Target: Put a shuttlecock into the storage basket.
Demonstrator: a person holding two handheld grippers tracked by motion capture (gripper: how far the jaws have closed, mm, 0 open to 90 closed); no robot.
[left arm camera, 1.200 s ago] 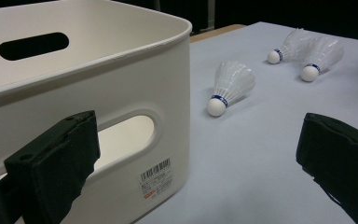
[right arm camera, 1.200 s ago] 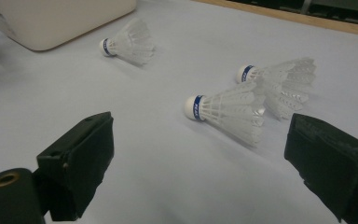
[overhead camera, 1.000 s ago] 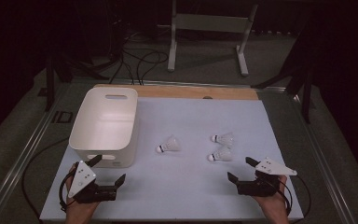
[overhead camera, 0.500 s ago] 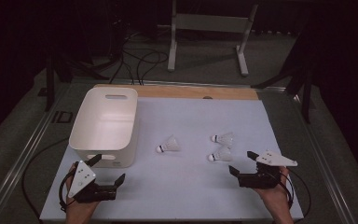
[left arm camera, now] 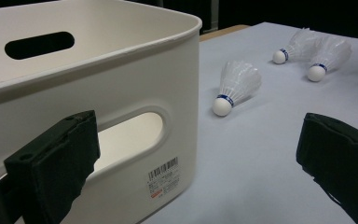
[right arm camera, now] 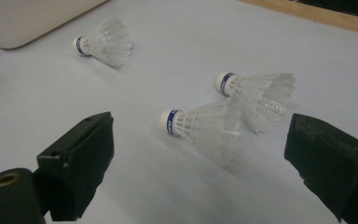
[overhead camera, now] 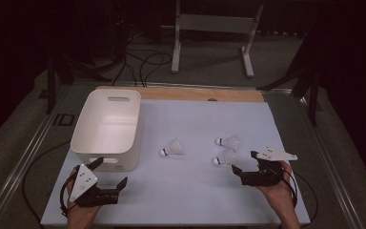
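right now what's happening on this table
A person holds tongs in each hand over a pale blue table. The right tongs are open and aimed at the nearest shuttlecock, not touching it. Two more shuttlecocks lie loose. The left tongs sit open beside the white bin, holding nothing.

A bin (overhead camera: 107,129) is set on the left half of the tabletop (overhead camera: 190,191). One shuttlecock (overhead camera: 171,148) is laid just right of it, and two more shuttlecocks (overhead camera: 227,141) (overhead camera: 224,159) are laid close together farther right, one behind the other.
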